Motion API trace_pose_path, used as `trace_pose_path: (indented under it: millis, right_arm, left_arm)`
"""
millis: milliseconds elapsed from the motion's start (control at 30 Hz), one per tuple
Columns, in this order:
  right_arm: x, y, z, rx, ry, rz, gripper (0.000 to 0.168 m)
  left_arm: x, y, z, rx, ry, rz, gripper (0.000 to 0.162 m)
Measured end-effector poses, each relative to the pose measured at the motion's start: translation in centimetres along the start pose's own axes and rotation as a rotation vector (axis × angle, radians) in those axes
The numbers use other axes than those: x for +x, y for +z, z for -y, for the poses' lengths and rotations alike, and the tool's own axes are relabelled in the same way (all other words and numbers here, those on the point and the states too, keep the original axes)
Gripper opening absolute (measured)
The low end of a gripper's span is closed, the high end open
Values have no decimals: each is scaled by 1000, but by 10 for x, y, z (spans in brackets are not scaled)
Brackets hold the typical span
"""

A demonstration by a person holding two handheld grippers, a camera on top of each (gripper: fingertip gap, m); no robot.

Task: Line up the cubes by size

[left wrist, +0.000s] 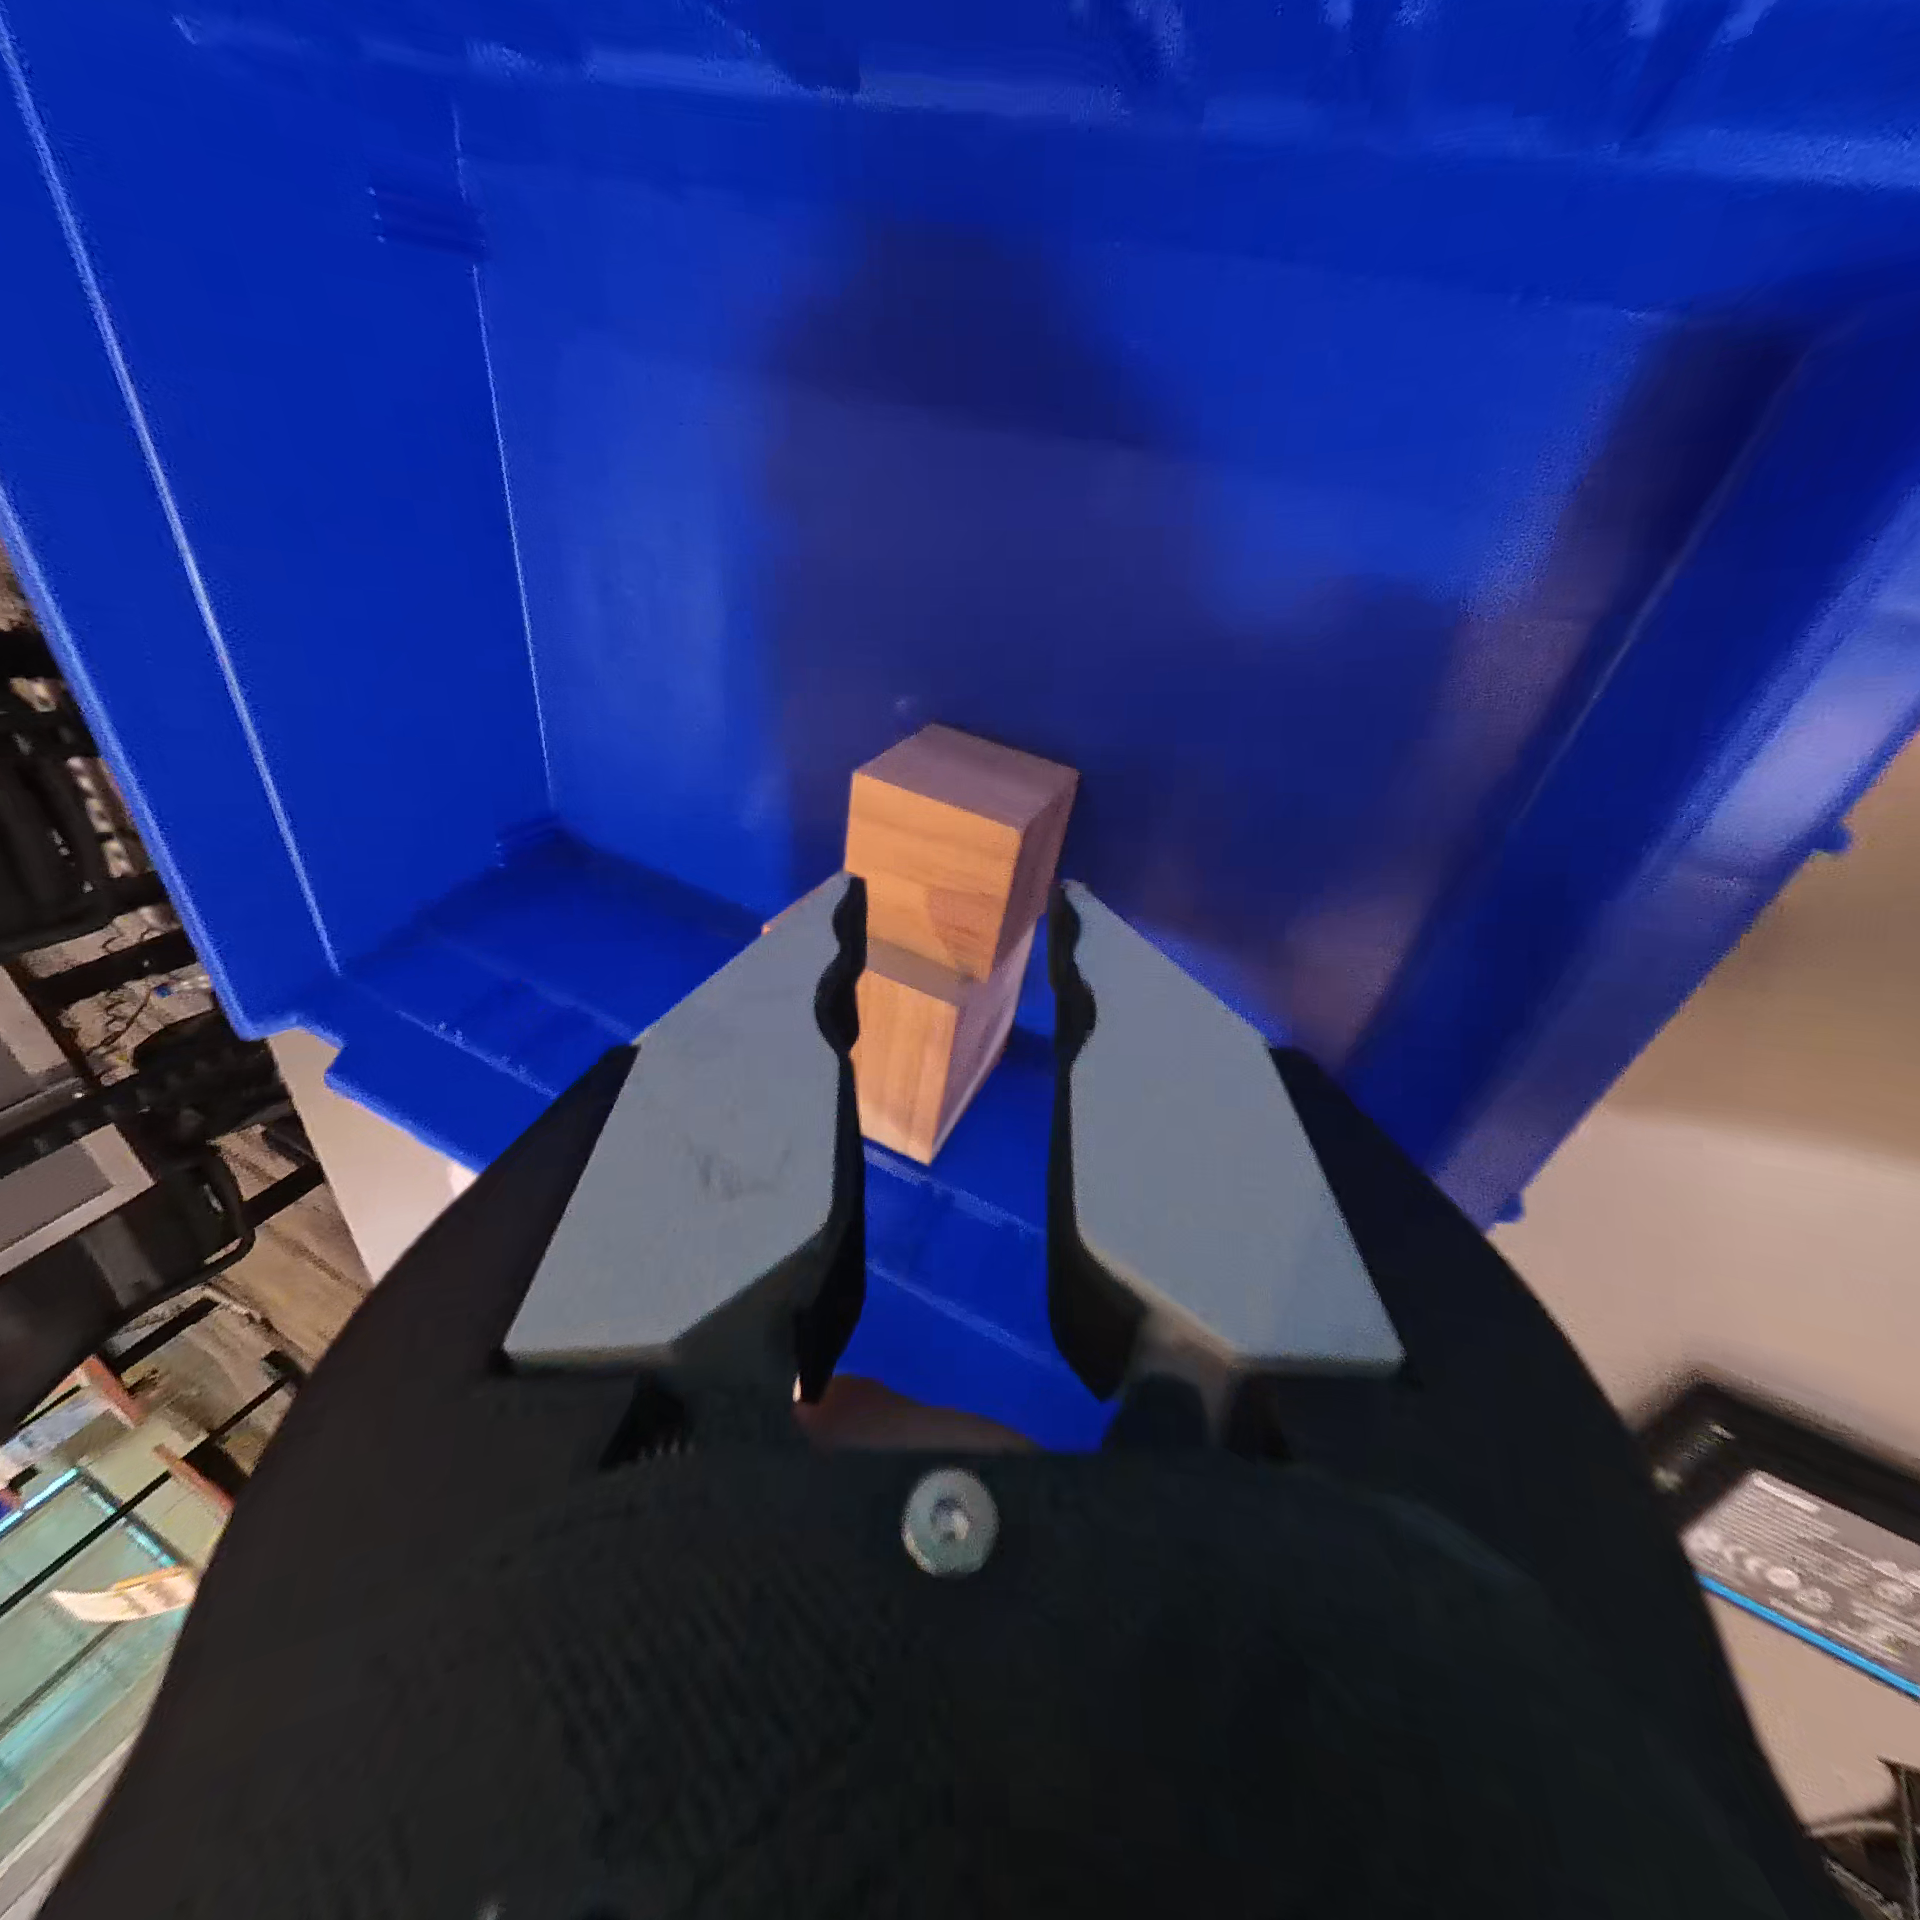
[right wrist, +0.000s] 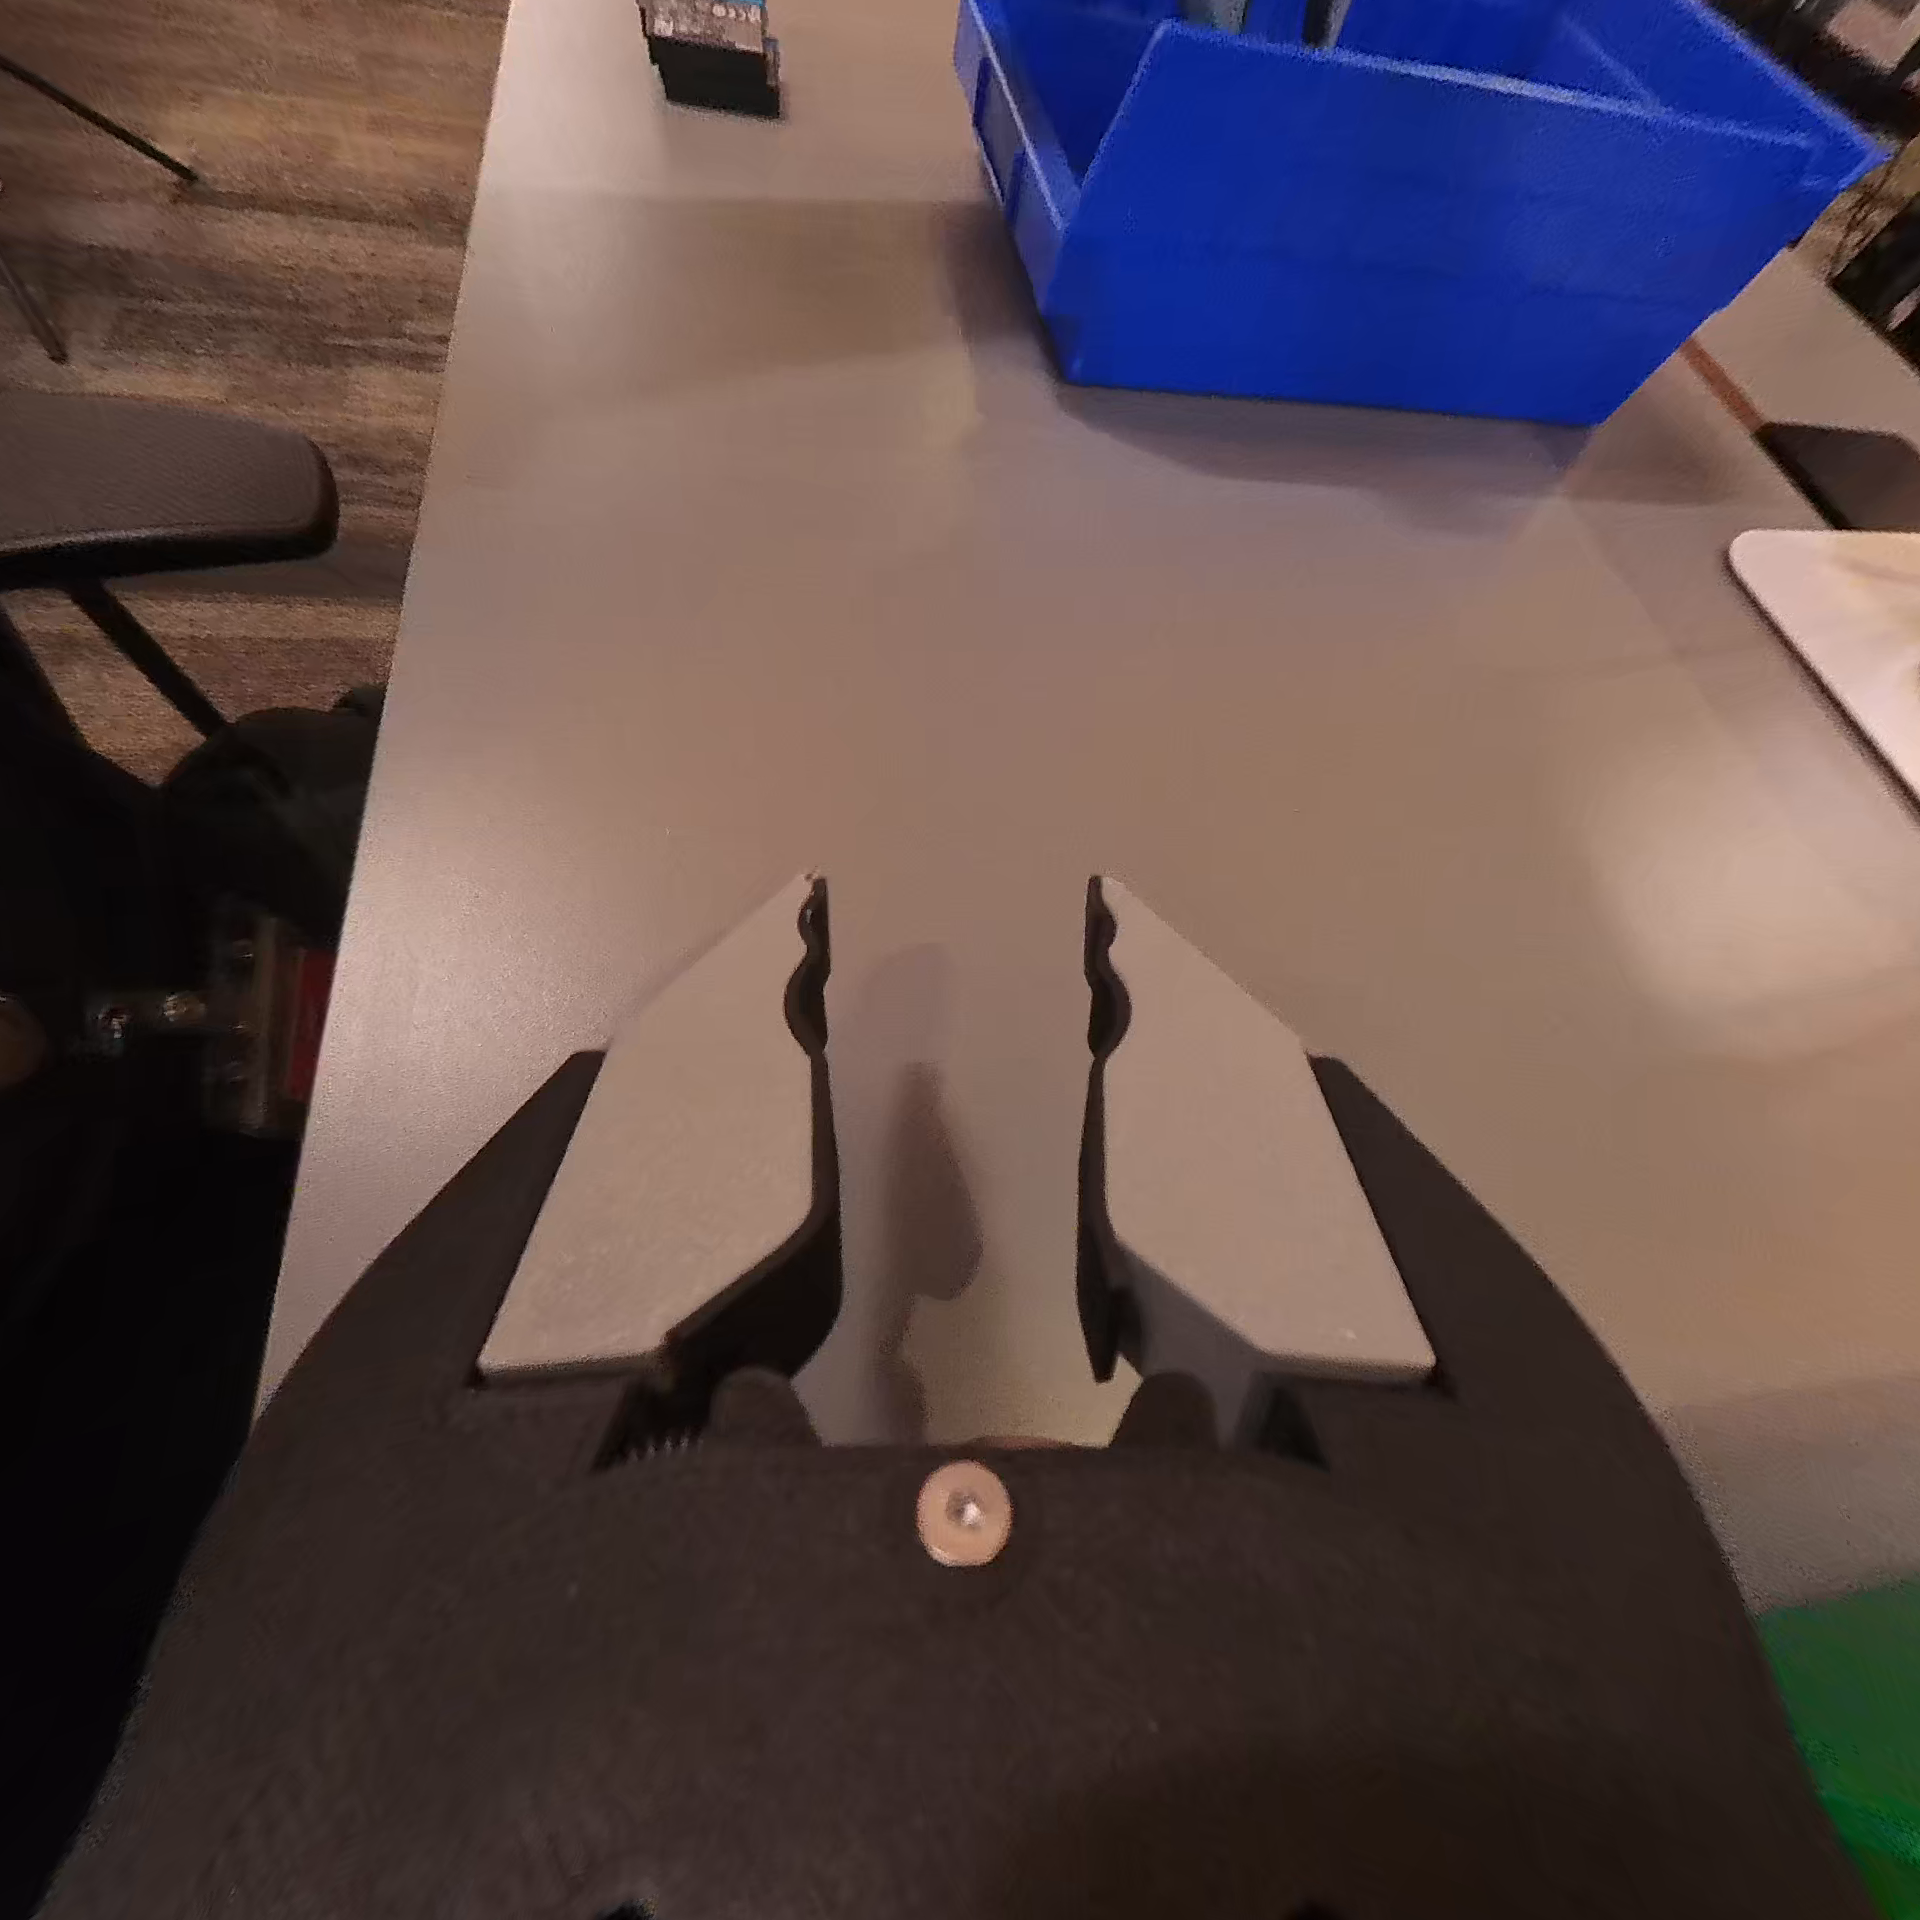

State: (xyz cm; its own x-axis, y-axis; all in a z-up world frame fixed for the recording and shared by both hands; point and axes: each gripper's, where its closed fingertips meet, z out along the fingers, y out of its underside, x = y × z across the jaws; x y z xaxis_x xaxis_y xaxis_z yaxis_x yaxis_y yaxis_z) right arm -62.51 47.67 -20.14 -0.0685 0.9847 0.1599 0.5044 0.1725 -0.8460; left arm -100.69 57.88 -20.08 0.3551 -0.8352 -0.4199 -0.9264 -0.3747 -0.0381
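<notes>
A: Grey-blue fingers (left wrist: 717, 1122) of your left gripper (left wrist: 954, 914) stand apart, one on each side of the near wooden cube. Clamped yet?

B: No. A gap shows on the right side at least; the left pad looks close to the wood, contact not confirmed. Nothing is held.

A: Where are the cubes?

B: Two plain light-wood cubes, both inside the blue plastic bin (left wrist: 1143, 416). The near wooden cube (left wrist: 925, 1060) sits between your fingertips; the far wooden cube (left wrist: 951, 842) is just behind it, touching or nearly so. Which is larger cannot be told from this angle.

A: And your right gripper (right wrist: 956, 914)?

B: Its grey fingers are spread and empty, above the bare grey table top (right wrist: 935, 623), well apart from the bin.

A: Progress?

B: Judged at the start. No cube lies on the table and no row exists. Left to do: close on the near cube, lift it out of the bin, set it down, fetch the other, order them by size.
</notes>
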Motion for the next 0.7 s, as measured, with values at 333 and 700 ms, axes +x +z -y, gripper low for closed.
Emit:
trace_pose_path:
  millis: [333,700]
  right_arm:
    - [-4,-12,16,89,75,71,46]
    - [-1,-10,12,87,121,98,41]
  left_arm:
    - [-1,40,-9,-109,63,-92,62]
    - [1,44,-1,2,21,-50,52]
